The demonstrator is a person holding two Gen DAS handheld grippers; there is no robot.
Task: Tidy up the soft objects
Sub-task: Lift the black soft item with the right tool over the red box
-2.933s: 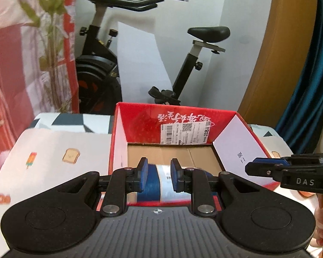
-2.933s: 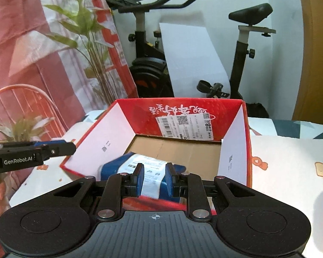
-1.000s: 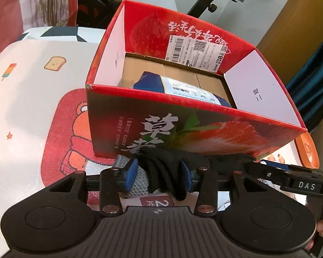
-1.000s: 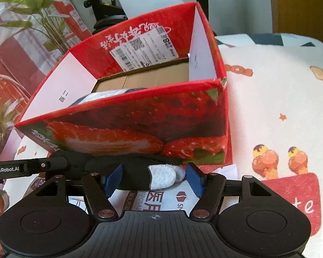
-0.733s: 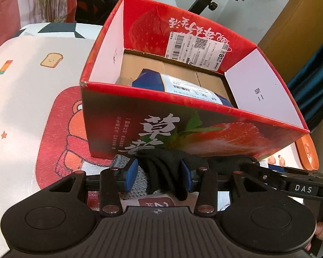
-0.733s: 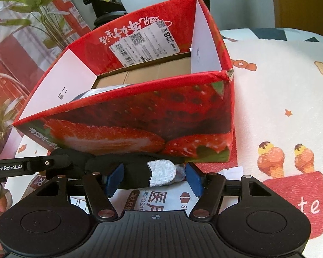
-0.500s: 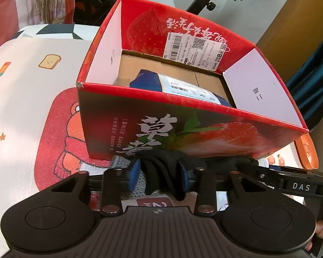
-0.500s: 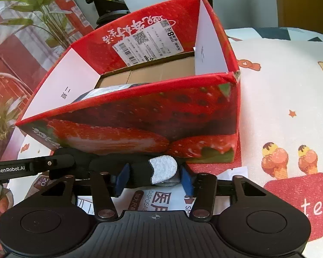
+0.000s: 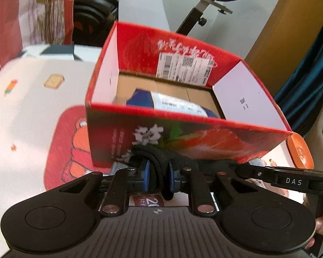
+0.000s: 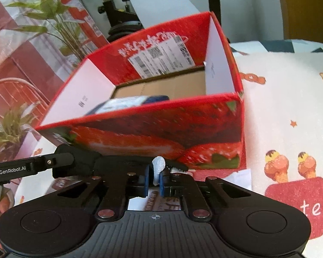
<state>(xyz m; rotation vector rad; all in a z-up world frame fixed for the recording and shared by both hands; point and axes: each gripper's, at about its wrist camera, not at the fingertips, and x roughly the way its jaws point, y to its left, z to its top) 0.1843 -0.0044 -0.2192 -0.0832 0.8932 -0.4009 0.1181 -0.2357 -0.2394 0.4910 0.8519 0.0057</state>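
A black knit glove (image 9: 159,163) with a grey tip (image 10: 158,163) lies stretched along the near wall of the red strawberry box (image 9: 215,142). My left gripper (image 9: 158,177) is closing, and its blue pads press on the glove's black end. My right gripper (image 10: 154,181) is shut on the grey tip, which stands up between the pads. Each gripper shows in the other's view: the right gripper (image 9: 290,180) and the left gripper (image 10: 32,166). The box (image 10: 161,129) is open at the top, with a blue and white packet (image 9: 176,105) lying inside.
A printed paper packet (image 10: 159,204) lies on the table under the glove. An orange disc (image 9: 299,150) sits right of the box. The cartoon tablecloth (image 10: 290,107) spreads to both sides. An exercise bike (image 9: 206,2) and a plant (image 10: 53,21) stand behind.
Both grippers' jaws have closed in from wide apart onto the glove. The grey tip, which lay flat, is now pinched upright in the right gripper.
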